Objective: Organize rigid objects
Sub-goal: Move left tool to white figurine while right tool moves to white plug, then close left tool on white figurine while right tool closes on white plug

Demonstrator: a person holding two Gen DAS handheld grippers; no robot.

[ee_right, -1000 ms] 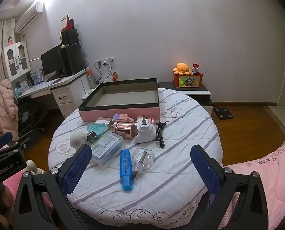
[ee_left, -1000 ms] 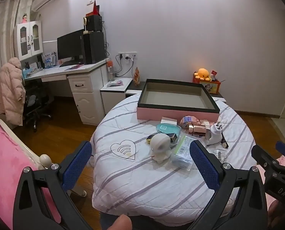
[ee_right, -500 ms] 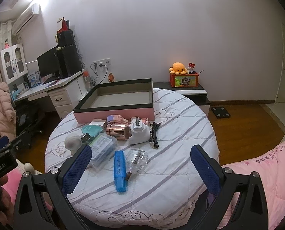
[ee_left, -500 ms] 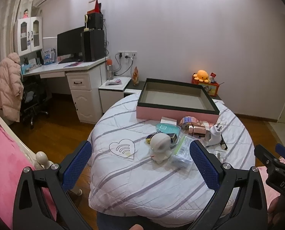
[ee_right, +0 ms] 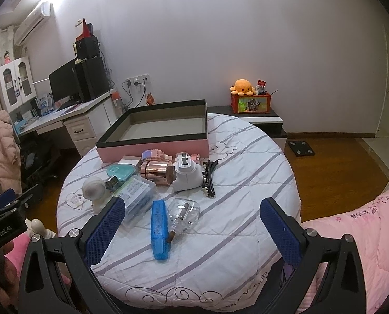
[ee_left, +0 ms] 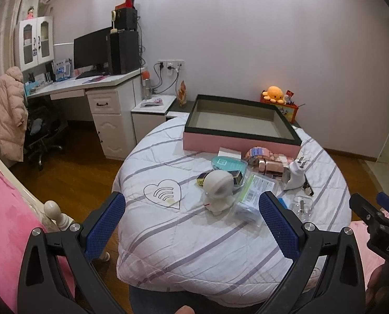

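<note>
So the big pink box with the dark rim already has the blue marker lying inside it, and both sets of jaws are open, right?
Not quite. The big pink box with the dark rim is empty; the blue marker lies on the striped quilt near the right gripper, as the right wrist view shows. Both sets of jaws are open, the left gripper too.

Room evenly lit by a ceiling light blown out to white glare at the upper left of both views, the pale lilac wall [ee_right: 246, 39] brightest under it and dimming rightward. Soft shadows only, short ones under the small items on the round white striped quilted table [ee_right: 246, 183], with a specular glint on the shiny copper-coloured cylinder [ee_right: 156, 171]. Strong fisheye bending with black vignette corners; centre sharp, edges slightly soft.
</note>
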